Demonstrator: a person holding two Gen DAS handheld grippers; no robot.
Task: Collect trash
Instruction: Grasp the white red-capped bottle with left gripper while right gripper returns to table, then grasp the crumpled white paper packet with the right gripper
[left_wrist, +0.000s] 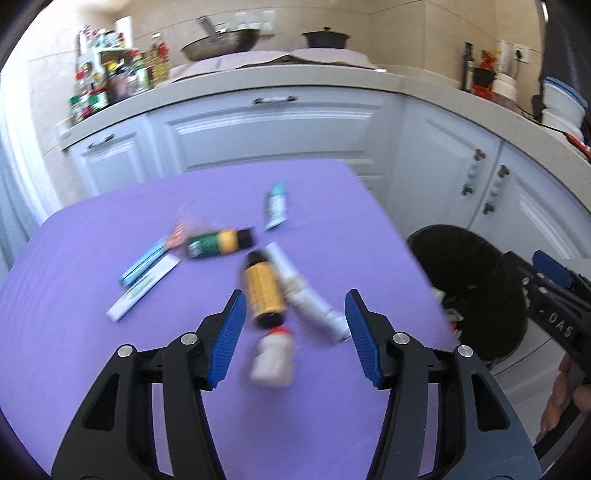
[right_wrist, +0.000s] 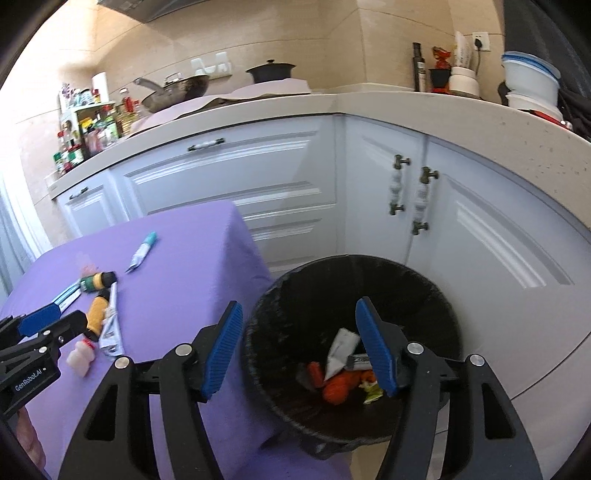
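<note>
On the purple worktop (left_wrist: 92, 258), from the left, lie a flat blue-and-white packet (left_wrist: 142, 264), a green-and-yellow bottle (left_wrist: 220, 242), a yellow bottle with a black cap (left_wrist: 263, 290), a white tube (left_wrist: 306, 299) touching its side, a small white bottle with a red cap (left_wrist: 273, 360), and a teal-capped tube (left_wrist: 276, 205) farther back. The left gripper (left_wrist: 295, 332) hangs above them, fingers wide and empty. To the right, the right gripper (right_wrist: 299, 350) hovers over the black trash bin (right_wrist: 436, 295), fingers spread and empty; wrappers and orange scraps lie inside.
</note>
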